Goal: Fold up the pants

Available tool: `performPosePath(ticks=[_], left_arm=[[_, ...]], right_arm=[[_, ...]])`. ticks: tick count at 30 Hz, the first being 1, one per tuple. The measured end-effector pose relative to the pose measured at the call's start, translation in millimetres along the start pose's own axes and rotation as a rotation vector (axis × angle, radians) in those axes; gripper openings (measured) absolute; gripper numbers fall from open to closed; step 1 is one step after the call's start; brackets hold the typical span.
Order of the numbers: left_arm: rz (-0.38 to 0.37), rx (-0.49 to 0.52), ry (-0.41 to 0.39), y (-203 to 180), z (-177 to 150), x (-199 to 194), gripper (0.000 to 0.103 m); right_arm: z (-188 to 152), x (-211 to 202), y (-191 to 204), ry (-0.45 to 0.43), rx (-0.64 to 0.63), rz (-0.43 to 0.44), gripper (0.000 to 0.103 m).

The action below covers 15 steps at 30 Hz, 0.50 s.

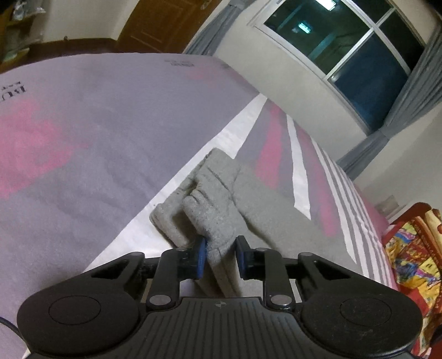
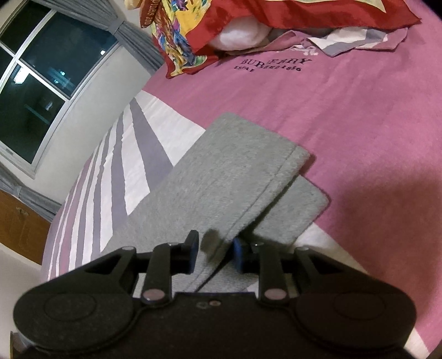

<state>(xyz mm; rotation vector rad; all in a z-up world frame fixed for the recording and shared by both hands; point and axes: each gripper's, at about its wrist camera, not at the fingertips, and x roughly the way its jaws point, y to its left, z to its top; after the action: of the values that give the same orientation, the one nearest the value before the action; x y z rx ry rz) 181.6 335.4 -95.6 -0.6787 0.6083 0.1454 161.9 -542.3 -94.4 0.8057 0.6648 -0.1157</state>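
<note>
Grey fleece pants (image 1: 218,193) lie on a pink and purple striped bed sheet (image 1: 83,138). In the left wrist view a bunched, thick end of them rises from the sheet. My left gripper (image 1: 221,256) is shut on a fold of that grey fabric, pinched between its blue pads. In the right wrist view the pants (image 2: 229,171) lie flat in two stacked layers, with a stitched hem running toward the camera. My right gripper (image 2: 215,254) stands open over the near end. The hem edge lies between its pads close to the right one, with a gap on the left.
A red and yellow patterned blanket (image 2: 187,36) is heaped at the head of the bed over a white pillow (image 2: 237,33) and a crumpled striped cloth (image 2: 348,41). A dark window (image 1: 345,47) with grey curtains fills the wall beside the bed. A wooden door (image 1: 154,24) stands beyond.
</note>
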Motion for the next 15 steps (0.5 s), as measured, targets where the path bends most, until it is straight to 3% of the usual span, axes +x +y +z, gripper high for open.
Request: performPosePath(ticks=[3, 6, 10, 11, 13, 15], left_arm=[[0.017, 0.003, 0.019, 1, 8, 13, 0.024], [-0.029, -0.015, 0.029, 1, 17, 21, 0.023], [0.021, 0.023, 0.079, -6, 23, 40, 0.021], [-0.011, 0.014, 0.066, -9, 29, 39, 0.019], [-0.125, -0.025, -0.01, -14, 50, 26, 0.019], [-0.183, 0.025, -0.064, -25, 70, 12, 0.019]], right_arm=[[0, 1, 2, 0.002, -0.006, -0.007, 0.026], [0, 3, 4, 0.004, -0.015, -0.011, 0.03], [1, 3, 5, 0.007, -0.021, -0.011, 0.033], [1, 2, 5, 0.009, -0.021, -0.012, 0.033], [2, -1, 8, -0.002, -0.046, -0.043, 0.004], [1, -13, 11, -0.046, -0.053, 0.0, 0.004]])
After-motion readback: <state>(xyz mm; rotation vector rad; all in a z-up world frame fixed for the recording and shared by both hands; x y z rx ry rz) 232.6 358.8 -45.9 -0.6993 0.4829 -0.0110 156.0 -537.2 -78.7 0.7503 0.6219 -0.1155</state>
